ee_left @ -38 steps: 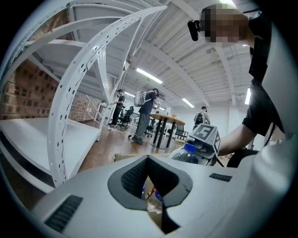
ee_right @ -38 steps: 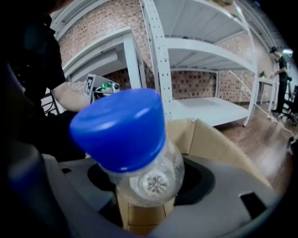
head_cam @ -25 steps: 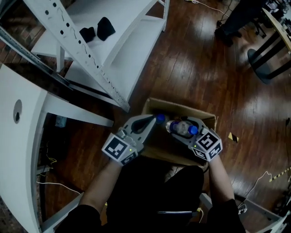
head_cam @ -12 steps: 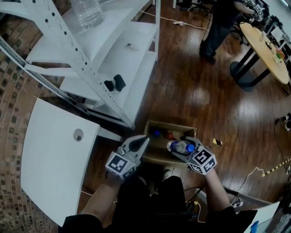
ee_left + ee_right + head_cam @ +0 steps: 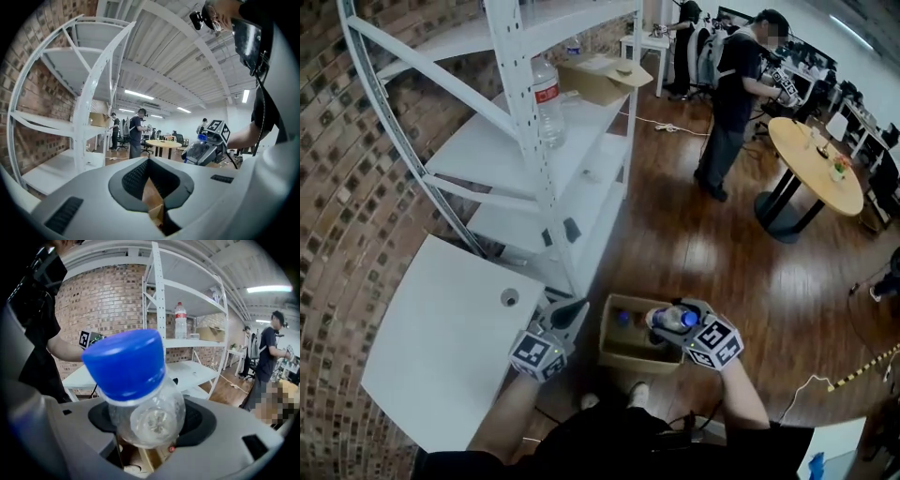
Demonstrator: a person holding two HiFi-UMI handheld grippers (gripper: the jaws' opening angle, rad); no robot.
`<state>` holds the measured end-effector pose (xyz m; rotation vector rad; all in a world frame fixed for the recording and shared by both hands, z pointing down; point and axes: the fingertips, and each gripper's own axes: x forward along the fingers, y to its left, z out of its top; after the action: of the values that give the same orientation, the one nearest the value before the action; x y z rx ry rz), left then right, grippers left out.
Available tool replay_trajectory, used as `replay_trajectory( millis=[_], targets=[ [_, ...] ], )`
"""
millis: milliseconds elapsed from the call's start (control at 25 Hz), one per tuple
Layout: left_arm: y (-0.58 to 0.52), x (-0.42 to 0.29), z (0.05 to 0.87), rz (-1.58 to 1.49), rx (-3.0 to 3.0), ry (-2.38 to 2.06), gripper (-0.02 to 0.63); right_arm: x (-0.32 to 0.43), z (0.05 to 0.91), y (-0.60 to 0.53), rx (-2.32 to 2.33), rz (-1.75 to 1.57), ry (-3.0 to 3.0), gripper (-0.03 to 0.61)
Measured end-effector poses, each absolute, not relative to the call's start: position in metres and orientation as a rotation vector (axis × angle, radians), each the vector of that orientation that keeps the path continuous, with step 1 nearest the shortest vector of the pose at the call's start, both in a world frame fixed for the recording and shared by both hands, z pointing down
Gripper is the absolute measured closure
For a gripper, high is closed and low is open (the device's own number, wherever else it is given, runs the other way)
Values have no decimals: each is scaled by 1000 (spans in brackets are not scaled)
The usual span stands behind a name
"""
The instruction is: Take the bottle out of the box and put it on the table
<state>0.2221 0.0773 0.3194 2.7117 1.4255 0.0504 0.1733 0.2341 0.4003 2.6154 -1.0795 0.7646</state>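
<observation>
Fig.: bottle (image 5: 150,420) in transit, box to counter. R. gripper (image 5: 664,321) clenched on the bottle's clear body, blue cap (image 5: 124,364) pointing back toward the gripper's camera; L. gripper (image 5: 577,307) with jaws together, nothing between them, hanging just left of the box (image 5: 623,362). Bottle position: held over the open cardboard box, which sits on the wood floor; judged clear of the box, not yet on the white counter (image 5: 431,356), which lies to the person's left.

Handling (judgement): small clear plastic bottle, prob. light; contents cannot be told; thin walls likely to give under a hard squeeze, so moderate pressure; smooth surface, may slip or swivel if gripped near one end; not fragile. Best hold approx. mid-body, across the width, as now; cap and neck too narrow for a steady grip. It lies on its side in the jaws, so it will need turning base-down before set-down.

Writing: no label visible on the held bottle; a 2nd, larger bottle (image 5: 547,98) on the white shelf rack (image 5: 525,169) has a red label, print too small to read; gripper cubes carry black-and-white square markers, no words.
</observation>
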Motion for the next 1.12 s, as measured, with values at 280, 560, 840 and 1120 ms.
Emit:
replay_trajectory(
  millis=[280,560,840,1120],
  targets=[
    [3,177,302,22,2810,1234,617,146,362,182,2558,635,-1230,253],
    [-64,155,291,-28,2941,939,617,156,355,94,2355,546,-1547,253],
    [-127,124,268,-73,3085,534,617,171,335,8,2075,436,-1912,253],
    [-196,40,288,2,3138,-42,617,141,342,-94,1705,384,-2258,253]
  ],
)
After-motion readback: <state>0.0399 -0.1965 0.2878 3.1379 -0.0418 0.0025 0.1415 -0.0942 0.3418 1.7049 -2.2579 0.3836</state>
